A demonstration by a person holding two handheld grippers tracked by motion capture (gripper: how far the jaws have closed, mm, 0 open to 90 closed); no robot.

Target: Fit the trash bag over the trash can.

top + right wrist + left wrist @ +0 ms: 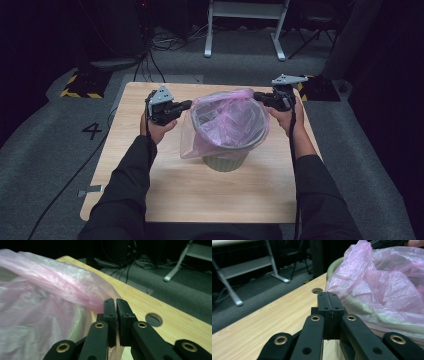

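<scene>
A grey-green waste bin [225,162] stands in the middle of the wooden table [200,195], with a thin pink plastic bag [230,120] draped in and over it. My left gripper [189,104] is at the bag's left edge; in the left gripper view its jaws [330,296] are pressed together right at the film [387,282], beside the bin's rim [334,265]. My right gripper [257,95] holds the bag's right edge raised. In the right gripper view its jaws [116,302] are shut with the pink film [50,290] running in between them.
A round hole [153,319] is cut in the tabletop near the far edge. Behind the table are a white desk frame [245,25], floor cables and yellow-black striped bases [80,85]. Bare wood lies in front of the bin.
</scene>
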